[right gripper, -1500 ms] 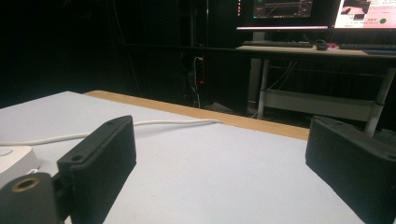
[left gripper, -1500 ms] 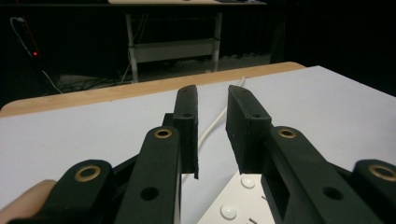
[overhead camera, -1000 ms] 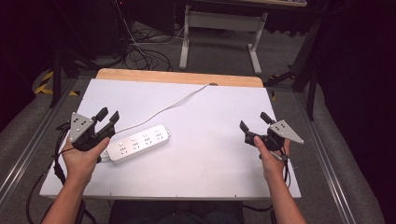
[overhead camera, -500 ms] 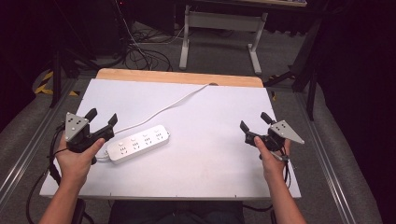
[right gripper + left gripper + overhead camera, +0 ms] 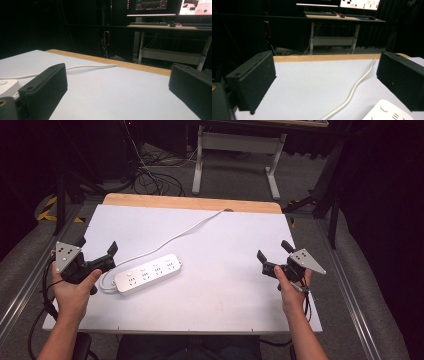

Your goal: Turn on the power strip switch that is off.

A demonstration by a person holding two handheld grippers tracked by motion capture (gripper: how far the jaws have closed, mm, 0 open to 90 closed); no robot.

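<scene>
High view: one white table [image 5: 235,245] is seen w/ one white power strip [image 5: 148,273] lying left of centre, four socket groups counted on it. One white cord [image 5: 180,231] runs from the strip to the far wooden edge. Two grippers are held, one per hand. Left gripper [image 5: 97,254] is just beside the strip's left end, not touching; its jaws have just been opening, now wide apart, nothing between. Right gripper [image 5: 273,251] is well apart from the strip, jaws spread, empty.

Left gripper view: two black jaws are seen apart; strip corner [image 5: 387,112] is near the right jaw, cord [image 5: 357,85] between them.

Right gripper view: two jaws are apart; strip end [image 5: 7,86] is at far left.
</scene>
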